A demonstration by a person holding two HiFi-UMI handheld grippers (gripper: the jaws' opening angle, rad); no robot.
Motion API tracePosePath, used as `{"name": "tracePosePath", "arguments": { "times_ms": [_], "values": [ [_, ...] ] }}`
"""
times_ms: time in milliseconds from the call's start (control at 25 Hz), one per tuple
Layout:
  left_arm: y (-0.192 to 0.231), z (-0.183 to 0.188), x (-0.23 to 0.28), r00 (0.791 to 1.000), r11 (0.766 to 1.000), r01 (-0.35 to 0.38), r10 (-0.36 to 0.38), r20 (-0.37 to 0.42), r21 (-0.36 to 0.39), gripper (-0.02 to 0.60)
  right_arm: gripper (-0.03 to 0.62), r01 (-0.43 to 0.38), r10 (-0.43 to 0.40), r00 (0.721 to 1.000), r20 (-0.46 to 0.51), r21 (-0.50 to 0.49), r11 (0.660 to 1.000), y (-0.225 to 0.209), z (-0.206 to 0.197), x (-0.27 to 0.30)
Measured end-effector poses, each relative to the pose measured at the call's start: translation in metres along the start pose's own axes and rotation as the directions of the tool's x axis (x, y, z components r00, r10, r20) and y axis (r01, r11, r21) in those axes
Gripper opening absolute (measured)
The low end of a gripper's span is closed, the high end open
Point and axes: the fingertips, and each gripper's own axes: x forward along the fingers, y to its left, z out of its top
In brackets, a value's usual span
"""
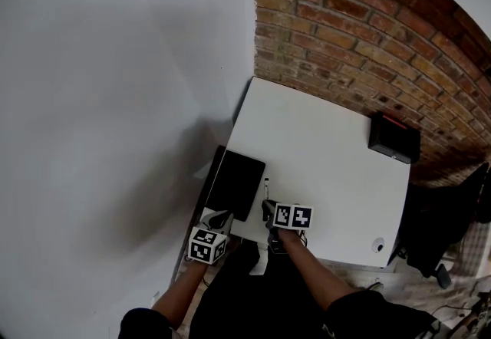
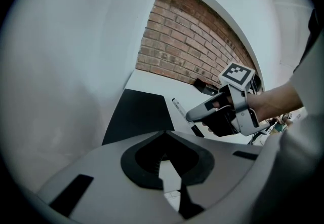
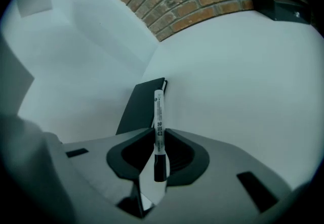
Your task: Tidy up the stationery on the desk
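Observation:
A white marker (image 3: 158, 112) with a black cap sits between the jaws of my right gripper (image 3: 155, 170), which is shut on it at the capped end. Its free end points at the right edge of a black notebook (image 3: 143, 104). In the head view the notebook (image 1: 234, 182) lies at the desk's front left, with the marker (image 1: 266, 189) just to its right and my right gripper (image 1: 270, 212) behind it. My left gripper (image 1: 218, 219) hovers at the notebook's near corner, shut with nothing in it. The left gripper view shows the notebook (image 2: 135, 114), the marker (image 2: 177, 106) and the right gripper (image 2: 201, 112).
The white desk (image 1: 330, 138) stands against a brick wall (image 1: 368, 38). A black box (image 1: 394, 137) sits at the desk's back right, also in the right gripper view as the black box (image 3: 279, 8). A small white round thing (image 1: 377, 245) lies at the front right corner.

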Motion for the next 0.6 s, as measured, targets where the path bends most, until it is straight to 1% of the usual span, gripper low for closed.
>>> {"name": "tracePosePath", "arguments": {
  "times_ms": [200,360,440,600],
  "values": [
    [0.006,-0.008,-0.006,1.000,1.000,-0.017,0.017,0.002,-0.026,0.015,0.080,-0.007,0.007,1.000,-0.006,0.090,0.996,0.003,-0.002,0.016],
    [0.010,-0.015,-0.011,1.000,0.998,-0.030,0.031,0.000,-0.048,0.015,0.081,-0.020,0.019,1.000,0.003,0.214,0.977,0.003,-0.001,0.024],
    [0.012,-0.018,-0.013,0.999,0.998,-0.034,0.034,-0.001,-0.056,0.015,0.080,-0.016,0.016,1.000,0.006,0.236,0.972,0.004,0.000,0.027],
    [0.018,-0.021,-0.017,0.999,0.997,-0.044,0.044,-0.004,-0.069,0.015,0.080,-0.003,0.003,1.000,-0.001,0.235,0.972,0.005,0.000,0.032]
  ]
}}
